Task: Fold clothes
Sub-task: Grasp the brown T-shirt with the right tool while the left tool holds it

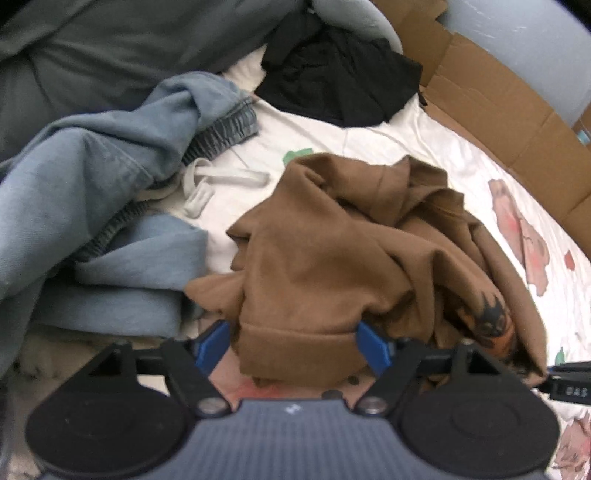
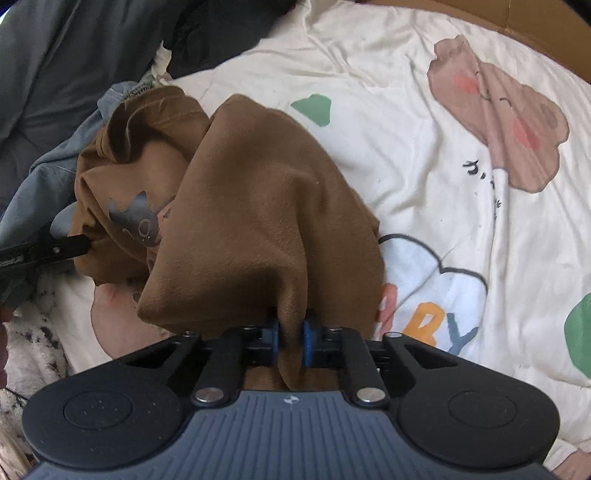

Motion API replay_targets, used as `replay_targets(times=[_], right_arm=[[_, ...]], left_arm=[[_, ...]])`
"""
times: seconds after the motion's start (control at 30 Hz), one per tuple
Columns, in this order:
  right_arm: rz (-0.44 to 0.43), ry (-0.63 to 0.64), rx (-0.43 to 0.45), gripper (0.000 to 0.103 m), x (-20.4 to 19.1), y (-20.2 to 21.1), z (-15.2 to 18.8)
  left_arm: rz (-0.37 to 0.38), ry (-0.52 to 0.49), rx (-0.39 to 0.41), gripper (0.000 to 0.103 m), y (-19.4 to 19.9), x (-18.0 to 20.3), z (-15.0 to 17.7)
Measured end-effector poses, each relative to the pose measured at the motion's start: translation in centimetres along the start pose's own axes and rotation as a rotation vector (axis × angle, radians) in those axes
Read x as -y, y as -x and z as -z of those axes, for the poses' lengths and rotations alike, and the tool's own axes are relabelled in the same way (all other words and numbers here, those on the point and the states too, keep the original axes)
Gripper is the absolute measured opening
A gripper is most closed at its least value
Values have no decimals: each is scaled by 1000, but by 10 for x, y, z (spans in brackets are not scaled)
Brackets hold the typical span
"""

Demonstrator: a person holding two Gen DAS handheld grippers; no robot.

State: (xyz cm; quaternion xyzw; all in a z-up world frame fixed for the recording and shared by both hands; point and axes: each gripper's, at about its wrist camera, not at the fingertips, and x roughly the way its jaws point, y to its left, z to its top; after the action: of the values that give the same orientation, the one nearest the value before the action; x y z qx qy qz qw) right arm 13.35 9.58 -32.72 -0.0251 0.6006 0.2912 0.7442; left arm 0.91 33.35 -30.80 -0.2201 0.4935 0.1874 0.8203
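Brown garment's (image 1: 332, 258) dark print (image 1: 491, 321) perhaps a cat, half-buried in folds

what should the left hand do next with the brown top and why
Probably close the left gripper on the hem lying between its open fingers. The right gripper already pinches the brown top, which is still bunched on the bedspread, so a second hold lets it spread.

I see a bed covered by a cream cartoon-print quilt (image 2: 406, 74) with bears, clouds and green shapes. Flattened brown cardboard (image 1: 509, 110) lines its far edge, against a pale blue wall (image 1: 524, 33). A dark grey-green blanket (image 1: 92, 48) lies bunched at upper left. Lighting is soft and even.
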Motion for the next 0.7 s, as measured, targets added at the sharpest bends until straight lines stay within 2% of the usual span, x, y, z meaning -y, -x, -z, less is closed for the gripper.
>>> replay_targets(times=[0.17, 0.23, 0.3, 0.33, 0.37, 0.5, 0.7], right_arm=[[51, -28, 36, 5, 17, 18, 0], [75, -58, 46, 5, 27, 27, 0], [83, -89, 57, 3, 38, 35, 1], [84, -101, 62, 3, 43, 40, 2], [86, -111, 67, 3, 48, 44, 3], [116, -82, 75, 2, 57, 59, 5], [188, -125, 105, 2, 87, 85, 14]], left_arm=[[29, -5, -20, 78, -20, -3, -3], [55, 3, -38, 72, -29, -4, -3], [80, 8, -34, 51, -30, 0, -2], [92, 11, -32, 25, -30, 1, -1], [104, 13, -29, 13, -31, 3, 0], [159, -25, 12, 11, -22, 23, 0], [275, -70, 36, 10, -8, 62, -3]])
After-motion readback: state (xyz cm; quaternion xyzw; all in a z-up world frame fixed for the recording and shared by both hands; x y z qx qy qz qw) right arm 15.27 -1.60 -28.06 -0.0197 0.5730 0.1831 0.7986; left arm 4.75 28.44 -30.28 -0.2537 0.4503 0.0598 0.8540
